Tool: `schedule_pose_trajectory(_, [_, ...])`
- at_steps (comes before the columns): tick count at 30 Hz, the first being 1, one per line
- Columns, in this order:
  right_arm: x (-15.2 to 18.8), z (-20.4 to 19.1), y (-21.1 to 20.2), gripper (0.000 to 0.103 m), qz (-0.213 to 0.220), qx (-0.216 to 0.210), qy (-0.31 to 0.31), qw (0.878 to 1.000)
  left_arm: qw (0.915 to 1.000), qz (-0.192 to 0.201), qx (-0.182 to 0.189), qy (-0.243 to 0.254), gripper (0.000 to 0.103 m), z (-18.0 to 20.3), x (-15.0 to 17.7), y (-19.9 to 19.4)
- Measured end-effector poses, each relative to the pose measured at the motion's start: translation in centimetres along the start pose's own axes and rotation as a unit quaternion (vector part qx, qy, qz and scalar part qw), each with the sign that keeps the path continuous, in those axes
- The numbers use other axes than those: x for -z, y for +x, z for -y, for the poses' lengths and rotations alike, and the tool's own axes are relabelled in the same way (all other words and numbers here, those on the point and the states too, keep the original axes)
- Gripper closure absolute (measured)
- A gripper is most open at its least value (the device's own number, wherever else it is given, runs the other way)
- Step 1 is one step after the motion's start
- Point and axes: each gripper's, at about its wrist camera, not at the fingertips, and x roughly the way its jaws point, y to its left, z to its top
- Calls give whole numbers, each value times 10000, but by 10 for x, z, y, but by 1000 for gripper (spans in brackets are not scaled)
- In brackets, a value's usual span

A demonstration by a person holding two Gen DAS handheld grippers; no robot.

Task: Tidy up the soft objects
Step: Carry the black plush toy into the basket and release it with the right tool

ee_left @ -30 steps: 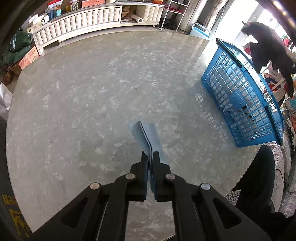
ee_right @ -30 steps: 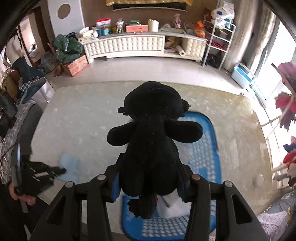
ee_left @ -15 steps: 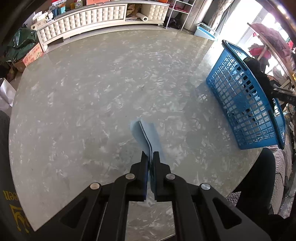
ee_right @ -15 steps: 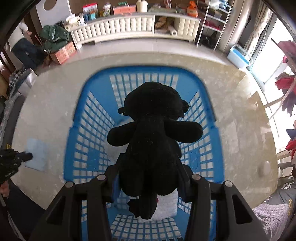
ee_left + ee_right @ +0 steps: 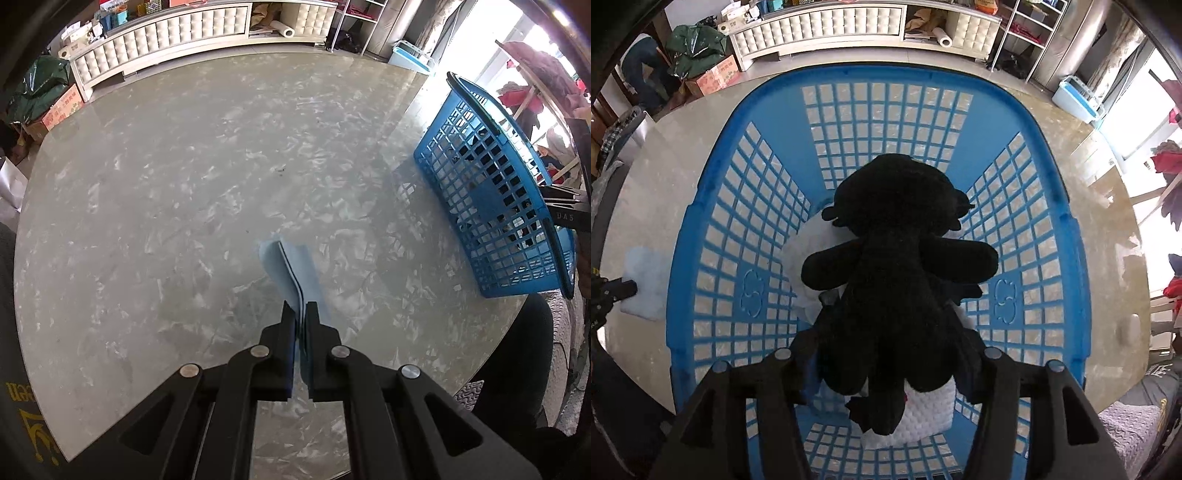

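Note:
My left gripper (image 5: pixel 301 308) is shut on a folded light blue cloth (image 5: pixel 286 269) that lies on the marble table (image 5: pixel 166 184). The blue plastic basket (image 5: pixel 491 206) stands at the table's right edge. In the right wrist view my right gripper (image 5: pixel 890 354) is inside the basket (image 5: pixel 768 206), with a black plush toy (image 5: pixel 897 258) between its wide-spread jaws; the toy hangs loosely and whether the jaws still hold it is unclear. A white quilted cloth (image 5: pixel 923 413) lies on the basket floor under the toy. The blue cloth (image 5: pixel 646 284) shows left of the basket.
A long white cabinet (image 5: pixel 166 33) runs along the far wall. A green bag and a cardboard box (image 5: pixel 48 99) sit on the floor at the left. A pale blue bin (image 5: pixel 412 55) and metal shelves stand far right. The table's near edge curves below my left gripper.
My right gripper has gone down into the basket with the black toy, which now sits lower between wider jaws. My left gripper keeps holding the blue cloth in place.

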Motion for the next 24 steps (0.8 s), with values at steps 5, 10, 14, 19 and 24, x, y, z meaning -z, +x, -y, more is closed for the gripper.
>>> schedule_pose_trajectory(5, [16,-3,-21,9,283,174,-100,9994,10000,55,-62,-1,99,1,1,-7])
schedule_pose_trajectory(10, [32,-1,-39,5,528,370,-156,9978,9998,170,-85,7,99,5,1,-18])
schedule_pose_trajectory(14, [47,4,-50,3,631,412,-149,9970,9997,235,-84,53,99,11,1,-27])
schedule_pose_trajectory(19, [64,13,-62,2,662,328,-22,9973,9993,354,12,127,99,24,-2,-42])
schedule_pose_trajectory(24, [82,25,-74,2,680,319,64,9972,9986,461,132,235,99,41,-5,-55])
